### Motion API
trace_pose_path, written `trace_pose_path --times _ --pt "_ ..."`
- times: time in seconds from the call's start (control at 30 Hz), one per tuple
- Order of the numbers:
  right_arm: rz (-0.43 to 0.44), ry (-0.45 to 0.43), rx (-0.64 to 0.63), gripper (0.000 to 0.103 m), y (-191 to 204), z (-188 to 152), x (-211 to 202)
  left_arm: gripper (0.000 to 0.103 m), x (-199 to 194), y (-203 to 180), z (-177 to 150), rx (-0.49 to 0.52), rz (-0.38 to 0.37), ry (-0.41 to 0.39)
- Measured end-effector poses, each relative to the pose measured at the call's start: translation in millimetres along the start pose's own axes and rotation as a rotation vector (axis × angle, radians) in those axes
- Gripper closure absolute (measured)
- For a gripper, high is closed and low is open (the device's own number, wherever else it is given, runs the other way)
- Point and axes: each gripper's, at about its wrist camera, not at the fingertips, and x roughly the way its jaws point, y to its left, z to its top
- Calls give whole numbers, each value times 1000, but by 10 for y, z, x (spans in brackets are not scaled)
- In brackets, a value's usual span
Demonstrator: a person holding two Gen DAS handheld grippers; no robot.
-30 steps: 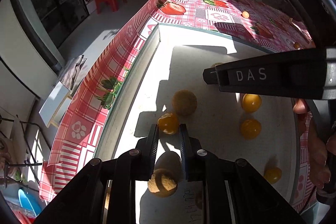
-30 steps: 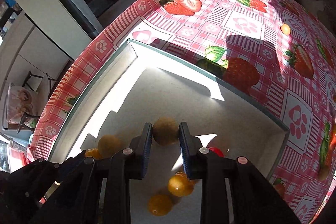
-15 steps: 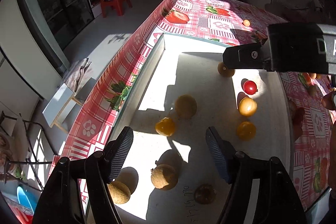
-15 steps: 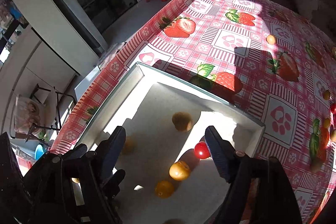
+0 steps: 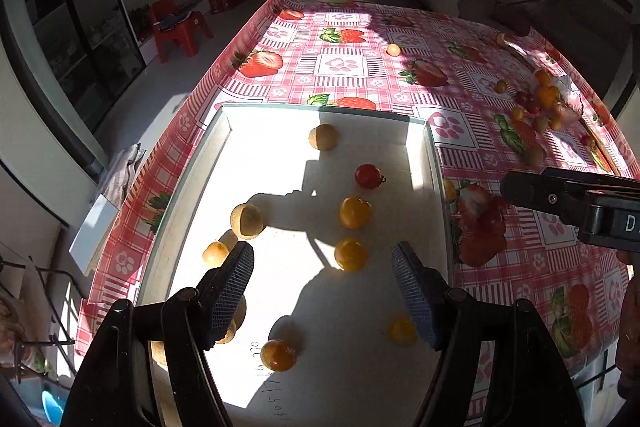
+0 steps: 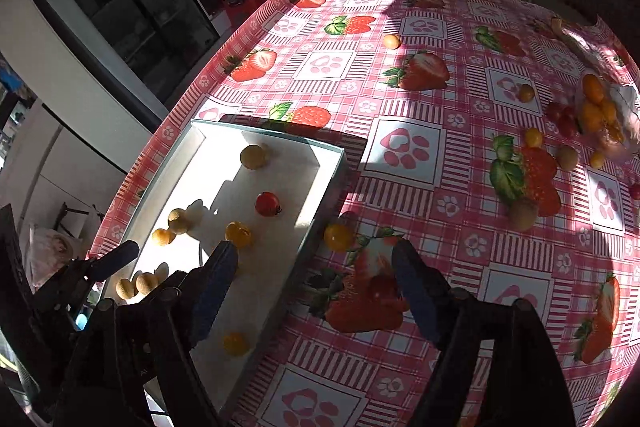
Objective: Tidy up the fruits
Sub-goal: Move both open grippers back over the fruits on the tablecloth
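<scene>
Table under a pink strawberry-and-paw-print tablecloth [image 6: 404,147]. White shallow tray [image 5: 434,163] sits at its near-left edge, holding loose fruits: brown longans, yellow cherry tomatoes, one red cherry tomato [image 5: 368,176]. Handwritten digits on the tray floor near the left gripper, not legible. Left gripper [image 5: 322,291]: released, jaws wide over the tray, nothing between them. Right gripper [image 6: 314,279]: released, empty, straddling the tray's right wall. Its body reads "D" in the left view. Only the right view shows the yellow tomato [image 6: 338,237] just outside the tray wall; unsorted fruit pile [image 6: 596,115] far right.
</scene>
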Motion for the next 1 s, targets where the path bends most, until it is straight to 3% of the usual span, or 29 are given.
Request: trace_pose_path --times 0.4,0.67,1.0 --pt "-162 -32 175 21 -1192 -366 -403 30 22 -834 161 123 -100 14" --pt "-197 -53 203 21 -1506 -383 -474 30 234 -1266 163 169 -113 53" --pt "-233 -94 260 21 -1903 -109 -396 30 492 -1733 535 194 -159 36"
